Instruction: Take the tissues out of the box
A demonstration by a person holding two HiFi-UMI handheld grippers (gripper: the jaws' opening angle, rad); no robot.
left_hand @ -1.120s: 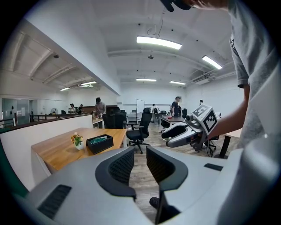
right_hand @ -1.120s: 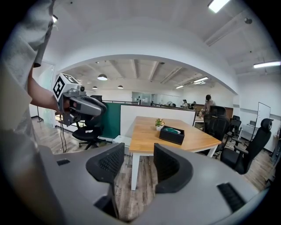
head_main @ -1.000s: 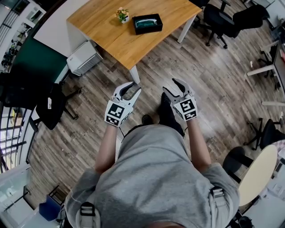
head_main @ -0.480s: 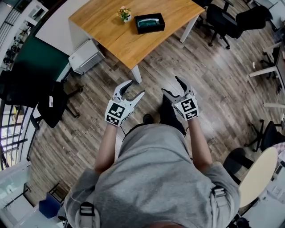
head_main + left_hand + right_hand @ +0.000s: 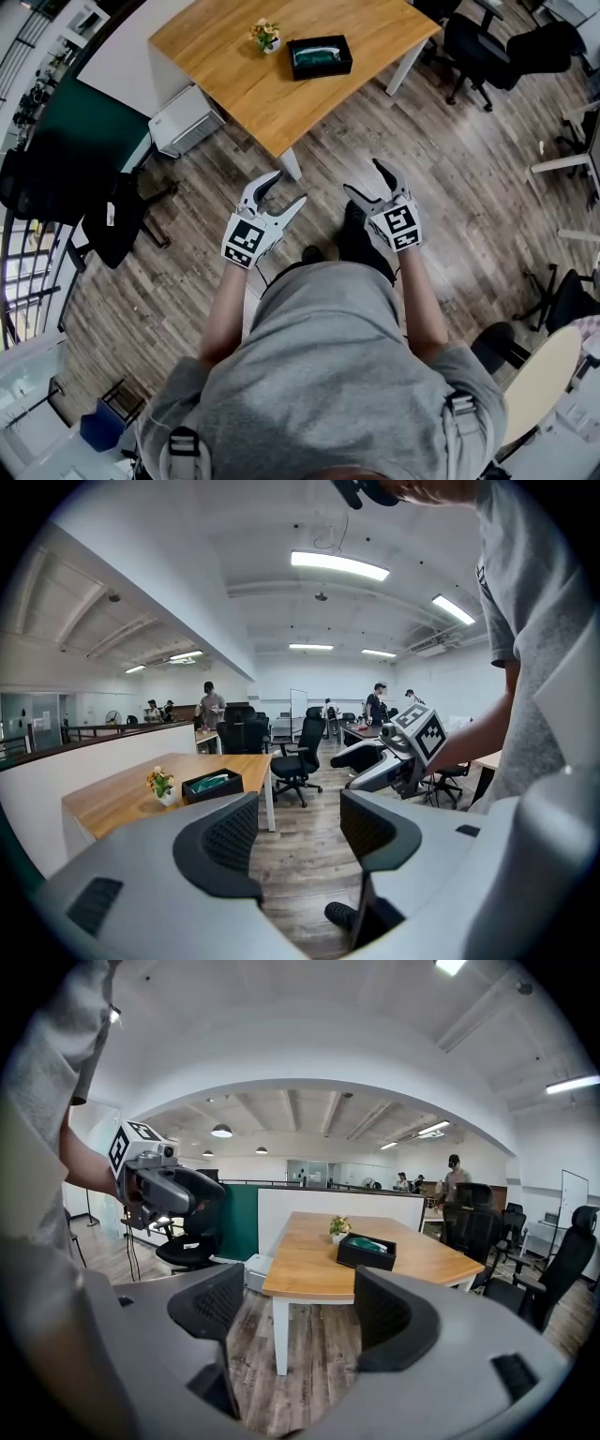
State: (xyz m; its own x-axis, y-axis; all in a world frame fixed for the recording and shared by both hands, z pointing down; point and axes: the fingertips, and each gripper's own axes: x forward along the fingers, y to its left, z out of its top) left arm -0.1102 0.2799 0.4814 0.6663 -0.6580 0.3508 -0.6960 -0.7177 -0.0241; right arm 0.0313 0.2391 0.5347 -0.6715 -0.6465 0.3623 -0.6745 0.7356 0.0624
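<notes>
Head view: the left hand-held gripper (image 5: pixel 286 187) and the right hand-held gripper (image 5: pixel 364 178) have just been opening and hold nothing. The box (image 5: pixel 320 56) sits on the tabletop (image 5: pixel 234 89), well ahead of them.

Left gripper view: the box is far off, ahead-left.

Right gripper view: the tissues (image 5: pixel 370 1244) (probably the teal mass) are straight ahead. Step closer and pinch only the top sheet.

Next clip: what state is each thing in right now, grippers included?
Left gripper: open, empty, jaws just opened.
Right gripper: open, empty, jaws just opened.
Box: on table, away from both grippers.
Tissues: inside box.
Plant: upright beside box.
</notes>
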